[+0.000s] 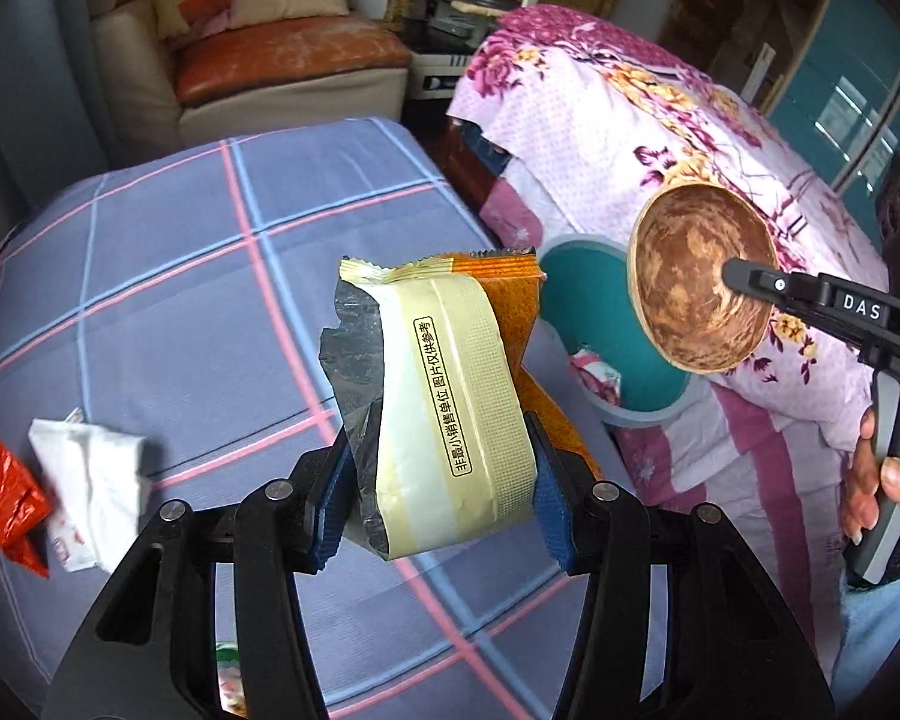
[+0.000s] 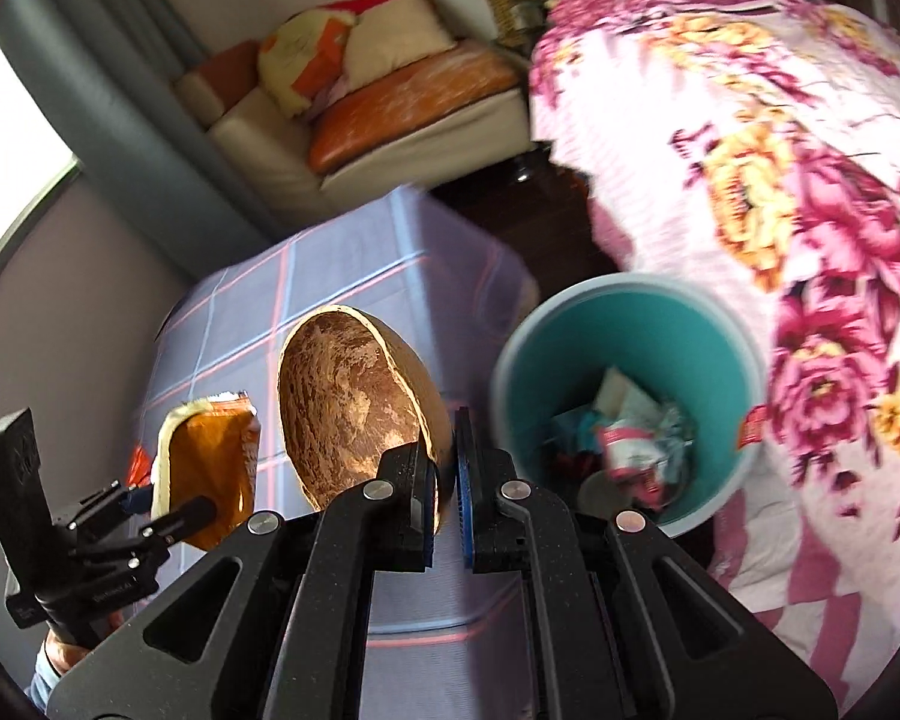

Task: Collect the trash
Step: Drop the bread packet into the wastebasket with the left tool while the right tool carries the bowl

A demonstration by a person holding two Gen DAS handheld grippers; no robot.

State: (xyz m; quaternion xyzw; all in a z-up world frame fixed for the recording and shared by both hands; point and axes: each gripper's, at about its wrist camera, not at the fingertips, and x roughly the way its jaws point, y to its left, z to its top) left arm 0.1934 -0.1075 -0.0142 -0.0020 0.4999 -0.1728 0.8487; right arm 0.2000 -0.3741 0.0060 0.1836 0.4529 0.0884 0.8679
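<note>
Two grippers, both loaded. Left gripper [image 1: 444, 498] sits low center in its own view, blue pads pinching an opened snack wrapper [image 1: 444, 396], cream and orange with a torn silvery inside, held upright off the checked purple-blue surface [image 1: 180, 252]. Right gripper [image 2: 447, 480] is clamped on the rim of a brown coconut-shell bowl [image 2: 354, 402], pads nearly together with just the thin wall between them, bowl tipped on edge with its hollow facing the camera.

Moving outward: a teal trash bin [image 2: 528, 372] with a grey rim sits right of center in the right wrist view, crumpled wrappers already at the bottom, tucked against a pink floral blanket [image 2: 780, 180]. In the left view the bowl hangs in front of that bin.

Down in the lower left of the left view, a crumpled white tissue [image 1: 93, 474] and a red wrapper [image 1: 12, 498] lie on the surface, touching each other.
</note>
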